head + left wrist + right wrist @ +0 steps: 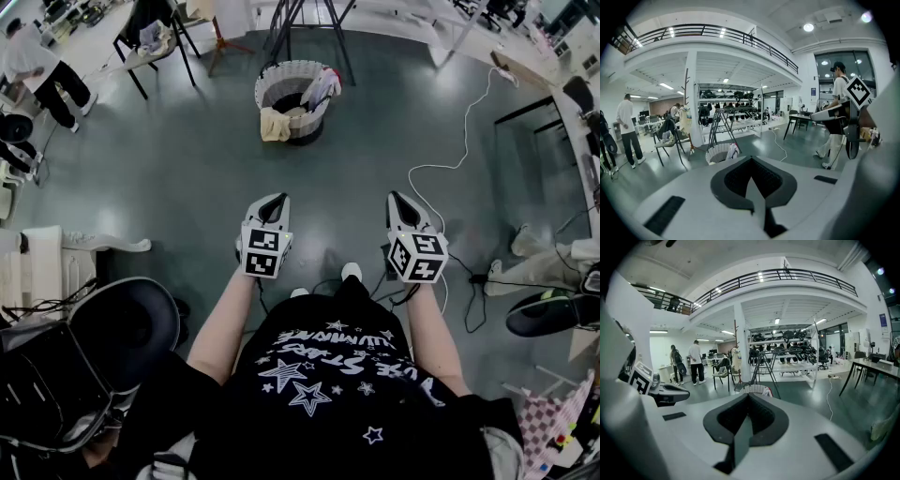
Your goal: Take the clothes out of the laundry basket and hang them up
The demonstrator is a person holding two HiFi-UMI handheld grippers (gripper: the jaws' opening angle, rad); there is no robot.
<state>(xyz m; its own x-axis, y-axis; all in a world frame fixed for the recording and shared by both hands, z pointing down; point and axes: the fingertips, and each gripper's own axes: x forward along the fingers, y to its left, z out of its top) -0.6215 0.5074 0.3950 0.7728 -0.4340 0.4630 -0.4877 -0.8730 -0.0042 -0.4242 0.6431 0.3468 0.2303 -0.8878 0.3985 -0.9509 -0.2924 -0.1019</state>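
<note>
Head camera looking down, two gripper cameras looking forward

The head view looks steeply down from above the person at the left gripper [278,198] and right gripper [395,197], both near, with the laundry basket [292,101] well ahead on the green floor [187,169]. Each gripper view sits right behind its own jaws, facing along them and slightly downward across the hall. All three views share the basket, and each gripper view catches the other gripper at its edge.
</note>
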